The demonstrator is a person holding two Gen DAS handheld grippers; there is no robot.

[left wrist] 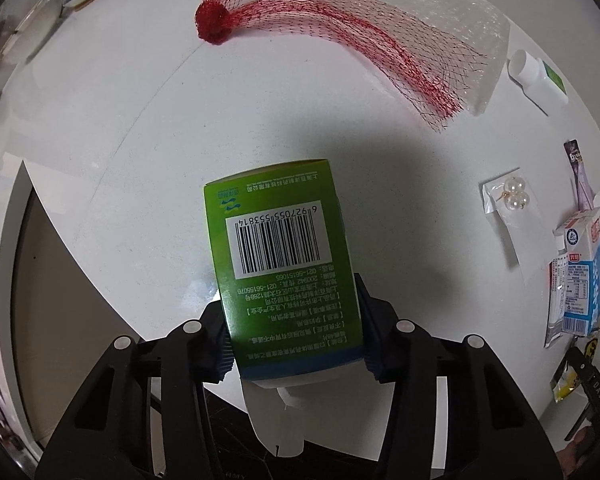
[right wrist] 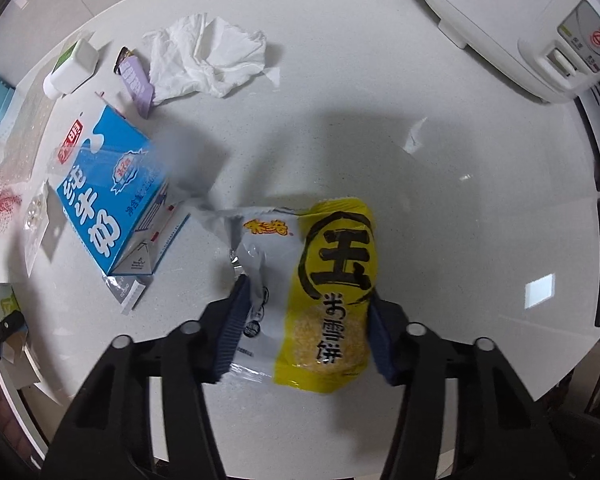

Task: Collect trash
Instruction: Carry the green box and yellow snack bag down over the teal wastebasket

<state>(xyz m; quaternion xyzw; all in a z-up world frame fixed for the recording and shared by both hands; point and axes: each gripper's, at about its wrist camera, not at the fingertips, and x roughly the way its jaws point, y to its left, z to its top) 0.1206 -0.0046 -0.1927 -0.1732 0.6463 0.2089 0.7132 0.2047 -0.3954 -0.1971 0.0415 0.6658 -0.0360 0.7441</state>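
The green carton (left wrist: 278, 268) is being gripped across its lower sides by the left gripper (left wrist: 296, 344), both ribbed pads pressed flat against the cardboard, and is being held up above the white table (left wrist: 120, 120). The snack wrapper (right wrist: 312, 292) is being pinched at its edges by the right gripper (right wrist: 304, 332), likewise carried clear of the tabletop.

The carton is being judged light and probably empty, stiff along its folded edges but liable to crush at mid-panel; a hold near a corner or end is being advised. The wrapper is being judged very light, limp and slick, so that it may slide from the pads; a bunched fold offers the surer purchase.

Further items are being noted on the table beyond: a red mesh bag (left wrist: 340, 36) lying partly on a bubble-wrap sheet (left wrist: 440, 20), a blue milk carton (right wrist: 108, 188), a crumpled tissue (right wrist: 208, 60) and a purple sachet (right wrist: 134, 80).

No bin or collecting receptacle is being shown in either view. The carton's lower end is being hidden behind the pads, and its contents cannot be established.
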